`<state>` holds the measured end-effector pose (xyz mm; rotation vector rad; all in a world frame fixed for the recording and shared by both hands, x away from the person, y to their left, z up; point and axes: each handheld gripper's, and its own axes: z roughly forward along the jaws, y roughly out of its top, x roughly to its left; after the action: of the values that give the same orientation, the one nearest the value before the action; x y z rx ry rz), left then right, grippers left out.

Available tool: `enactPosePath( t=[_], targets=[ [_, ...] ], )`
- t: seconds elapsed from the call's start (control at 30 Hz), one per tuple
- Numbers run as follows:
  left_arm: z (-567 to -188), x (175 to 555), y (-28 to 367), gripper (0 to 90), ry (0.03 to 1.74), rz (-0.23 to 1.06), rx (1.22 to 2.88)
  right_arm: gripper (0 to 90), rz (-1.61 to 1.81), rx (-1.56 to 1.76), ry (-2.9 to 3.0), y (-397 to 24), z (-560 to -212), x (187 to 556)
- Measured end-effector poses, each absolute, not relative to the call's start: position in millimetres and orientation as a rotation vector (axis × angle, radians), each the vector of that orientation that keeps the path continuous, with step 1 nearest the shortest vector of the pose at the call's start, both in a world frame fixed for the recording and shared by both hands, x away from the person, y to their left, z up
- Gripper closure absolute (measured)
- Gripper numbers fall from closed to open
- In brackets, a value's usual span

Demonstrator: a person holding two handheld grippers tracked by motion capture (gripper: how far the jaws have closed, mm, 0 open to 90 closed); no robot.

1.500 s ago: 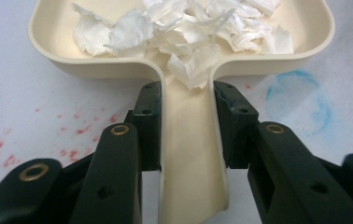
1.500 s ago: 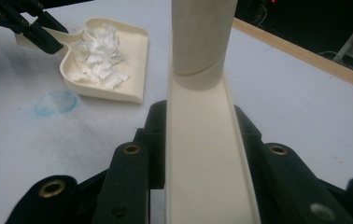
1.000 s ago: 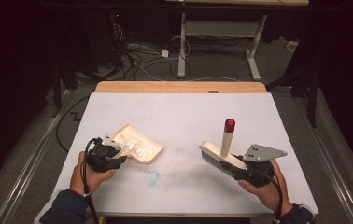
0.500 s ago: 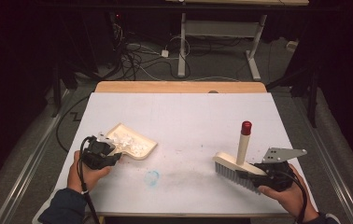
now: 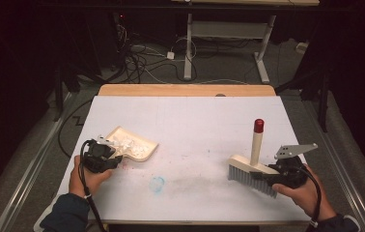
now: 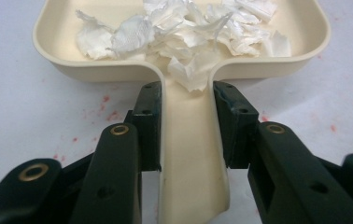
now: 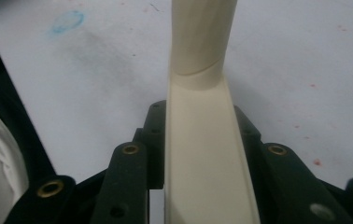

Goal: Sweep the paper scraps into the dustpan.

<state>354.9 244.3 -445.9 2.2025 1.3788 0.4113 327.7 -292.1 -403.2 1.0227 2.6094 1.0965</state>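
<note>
A cream dustpan (image 5: 144,151) lies on the white table at the left with crumpled white paper scraps (image 5: 128,143) in it. My left gripper (image 5: 114,158) is shut on its handle. In the left gripper view both pads clamp the dustpan's (image 6: 191,154) handle, and the paper scraps (image 6: 184,32) are piled in the tray. At the right, my right gripper (image 5: 263,175) is shut on a cream brush (image 5: 249,170) with grey bristles and an upright red-tipped handle. The brush's (image 7: 202,154) cream back runs between the jaws in the right gripper view.
A blue smudge (image 5: 156,184) marks the white table (image 5: 195,121) between the two tools, and small red specks lie near the dustpan. A wooden strip (image 5: 185,90) borders the far edge. Cables and desk legs (image 5: 189,48) stand on the floor beyond.
My right gripper has carried the brush to the right and slightly toward the near edge, away from the dustpan. The left gripper and dustpan have hardly moved.
</note>
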Motion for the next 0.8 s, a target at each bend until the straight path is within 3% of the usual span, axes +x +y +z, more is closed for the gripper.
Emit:
enactPosePath(
  t=[0.5, 0.67, 0.8],
  targets=[
    [-454, 348, 228, 62.8, 1.415, 0.373, 2.157, 61.2, 1.029, 1.069, 2.662, -299, -408, 385],
    [-454, 342, 219, 55.5, 1.408, 0.357, 2.148, 60.5, 1.005, 1.070, 2.683, -295, -410, 396],
    [-456, 336, 216, 54.9, 1.397, 0.303, 2.147, 60.0, 0.994, 1.070, 2.670, -292, -408, 402]
  ],
)
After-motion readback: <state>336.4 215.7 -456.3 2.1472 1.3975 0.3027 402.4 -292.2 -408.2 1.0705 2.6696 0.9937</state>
